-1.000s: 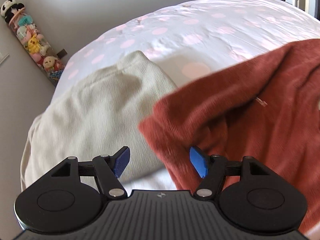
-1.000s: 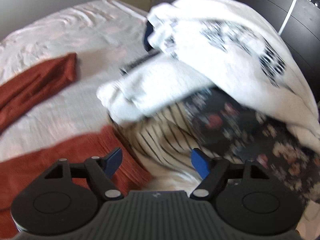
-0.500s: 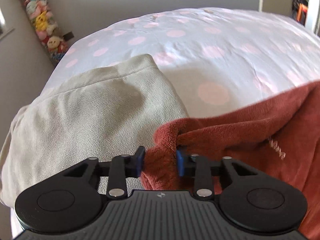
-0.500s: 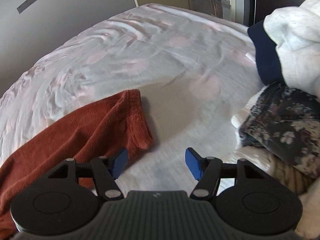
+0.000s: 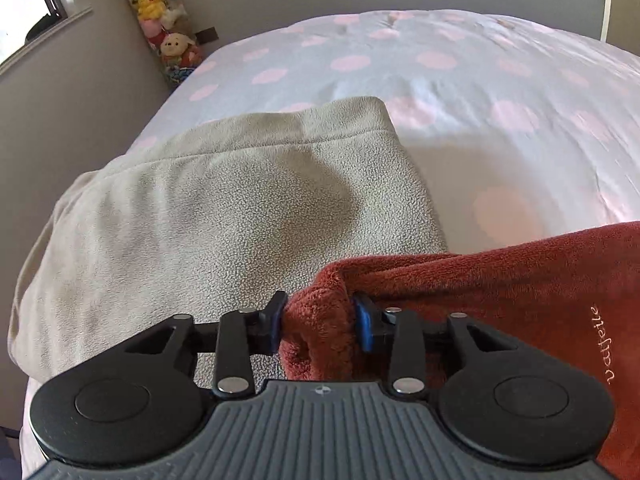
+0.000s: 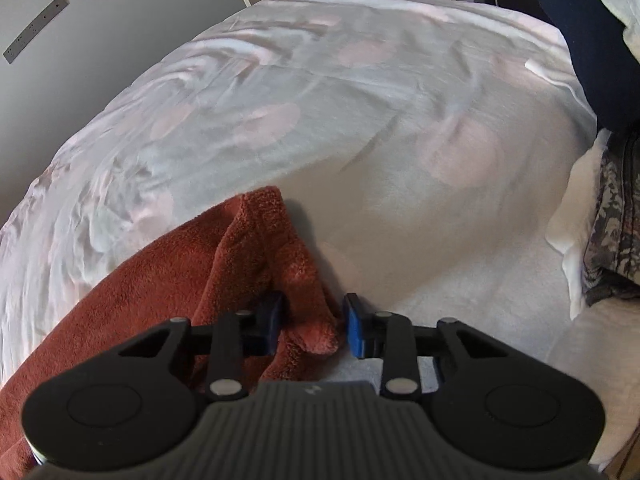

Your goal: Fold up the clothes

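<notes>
Your rust garment (image 5: pixel 500 292) runs off the frame at 4 o'clock; its embroidered lettering (image 5: pixel 602 344) is too small to read; the clothes pile (image 6: pixel 608 220) is cropped at 3 o'clock.

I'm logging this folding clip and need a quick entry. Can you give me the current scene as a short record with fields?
surface: bed with pink-dotted cover
garment in work: rust-red fleece garment
left gripper: shut on one corner of the garment
right gripper: closed around another bunched corner
beside it: folded beige fleece, partly under the red corner
unfolded pile: floral and white clothes at right edge
background: plush toys on wall
</notes>
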